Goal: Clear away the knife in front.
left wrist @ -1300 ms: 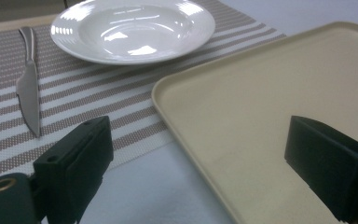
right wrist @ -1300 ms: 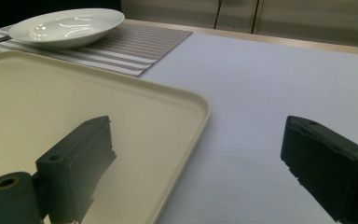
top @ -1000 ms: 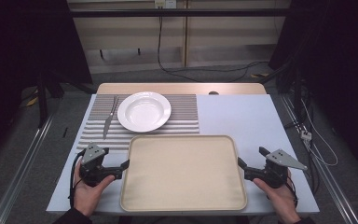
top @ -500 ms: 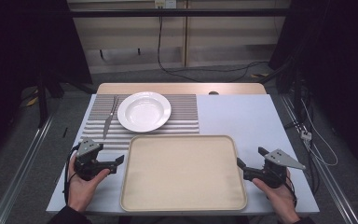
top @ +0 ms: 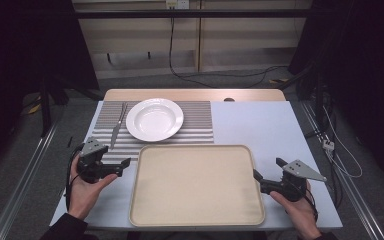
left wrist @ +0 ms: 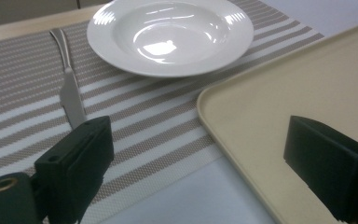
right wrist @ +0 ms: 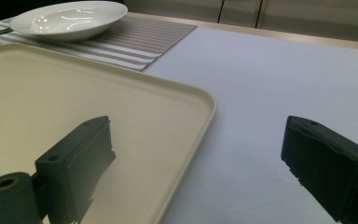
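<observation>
Tray [top: 196, 187]: beige, rectangular, rounded corners, bare.

Seen from above, facing forward and down on the bench [top: 260, 125]. Seen low and close (from either side) across the tray [top: 197, 186], toward the shared plate [top: 154, 118].

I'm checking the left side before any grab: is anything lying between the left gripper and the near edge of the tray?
Nothing visible does. The left gripper, jaws open, sits just off the left rim of the tray, with only bare table and the corner of the striped placemat under it. The knife lies farther back on the placemat.
</observation>
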{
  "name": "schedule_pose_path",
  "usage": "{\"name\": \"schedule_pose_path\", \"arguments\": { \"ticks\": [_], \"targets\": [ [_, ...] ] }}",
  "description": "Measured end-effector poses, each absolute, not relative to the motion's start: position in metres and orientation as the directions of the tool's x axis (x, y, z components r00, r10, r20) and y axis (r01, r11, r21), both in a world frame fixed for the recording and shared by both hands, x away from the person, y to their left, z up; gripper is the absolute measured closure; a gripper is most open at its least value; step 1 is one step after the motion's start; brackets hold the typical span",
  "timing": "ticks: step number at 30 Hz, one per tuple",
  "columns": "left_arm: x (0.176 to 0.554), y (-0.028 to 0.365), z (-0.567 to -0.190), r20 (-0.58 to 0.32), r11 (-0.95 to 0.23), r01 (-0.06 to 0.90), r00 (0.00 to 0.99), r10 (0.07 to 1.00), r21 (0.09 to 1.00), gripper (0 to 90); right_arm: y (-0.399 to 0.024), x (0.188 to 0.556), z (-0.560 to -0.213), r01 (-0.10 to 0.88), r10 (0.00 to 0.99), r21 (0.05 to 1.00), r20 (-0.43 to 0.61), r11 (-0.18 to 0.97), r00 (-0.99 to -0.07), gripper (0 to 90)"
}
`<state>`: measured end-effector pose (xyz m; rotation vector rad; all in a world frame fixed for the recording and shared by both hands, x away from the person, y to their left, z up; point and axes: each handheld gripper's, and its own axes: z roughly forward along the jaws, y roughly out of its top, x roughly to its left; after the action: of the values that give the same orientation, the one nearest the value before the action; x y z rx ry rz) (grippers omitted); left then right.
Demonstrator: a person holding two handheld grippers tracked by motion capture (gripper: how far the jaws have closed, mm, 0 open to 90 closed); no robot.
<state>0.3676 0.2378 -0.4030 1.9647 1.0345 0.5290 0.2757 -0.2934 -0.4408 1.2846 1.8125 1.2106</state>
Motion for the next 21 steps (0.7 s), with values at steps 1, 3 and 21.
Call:
{"name": "schedule_pose_path", "arguments": {
  "ticks": [1,3,21],
  "targets": [
    [0.369,0.238,-0.402,-0.003,-0.321,0.47,0.568,0.823,0.822,8.0,-0.293,0.276,-0.441,0.387,0.936,0.915,0.03,0.115,-0.35,8.6],
    [0.371,0.238,-0.4,-0.013,-0.312,0.473,0.566,0.824,0.824,7.6,-0.294,0.276,-0.441,0.388,0.936,0.915,0.031,0.114,-0.35,8.6],
    [0.417,0.246,-0.388,0.0,-0.289,0.505,0.497,0.868,0.813,11.8,-0.291,0.278,-0.442,0.395,0.931,0.91,0.032,0.123,-0.364,8.6]
  ]
}}
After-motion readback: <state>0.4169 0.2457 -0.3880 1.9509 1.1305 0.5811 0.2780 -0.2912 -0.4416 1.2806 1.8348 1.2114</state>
